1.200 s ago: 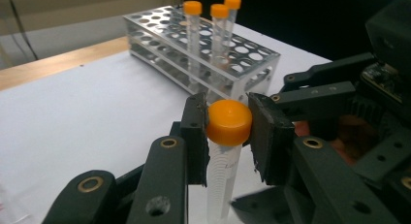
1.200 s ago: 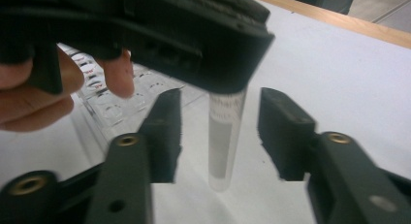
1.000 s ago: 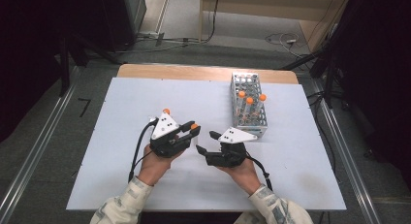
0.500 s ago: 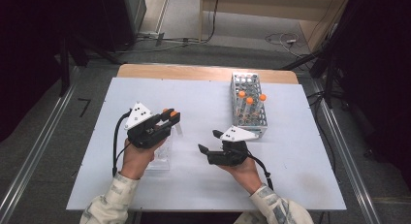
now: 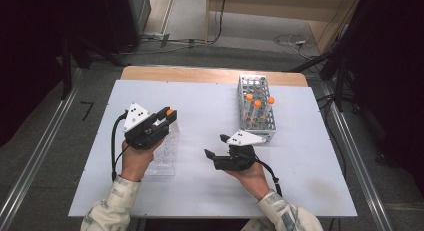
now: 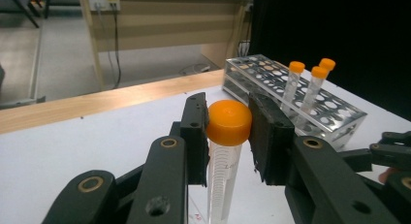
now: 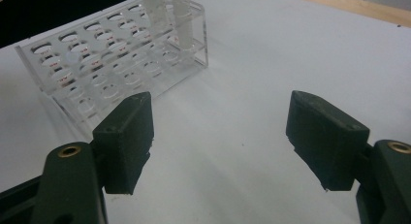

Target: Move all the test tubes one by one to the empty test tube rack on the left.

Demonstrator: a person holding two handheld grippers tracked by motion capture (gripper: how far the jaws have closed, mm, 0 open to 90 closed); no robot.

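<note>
1. Your left hand-held gripper (image 5: pixel 167 116) is clamped on a clear plastic test tube with an orange cap (image 6: pixel 228 136), its pads pressing just below the cap. The tube stands upright in the grip.
2. In the high view that tube sits above the far end of a clear acrylic rack (image 5: pixel 165 153) lying at about 8 o'clock on the white surface (image 5: pixel 200 106). This looks like the placing step.
3. Next, line the tube's tip over an empty hole and lower it straight down. The tip shows in neither view, so judge by the rack holes.
4. Your right hand-held gripper (image 7: pixel 220 141) has just been opening. Its jaws stand wide with nothing between them, resting near 5 o'clock.
5. A second clear rack (image 5: pixel 256 108) at 2 o'clock holds three more orange-capped tubes (image 5: pixel 258 111), probably your next pickup.
6. Nothing blocks the left path. The right gripper stays well apart from both racks.
</note>
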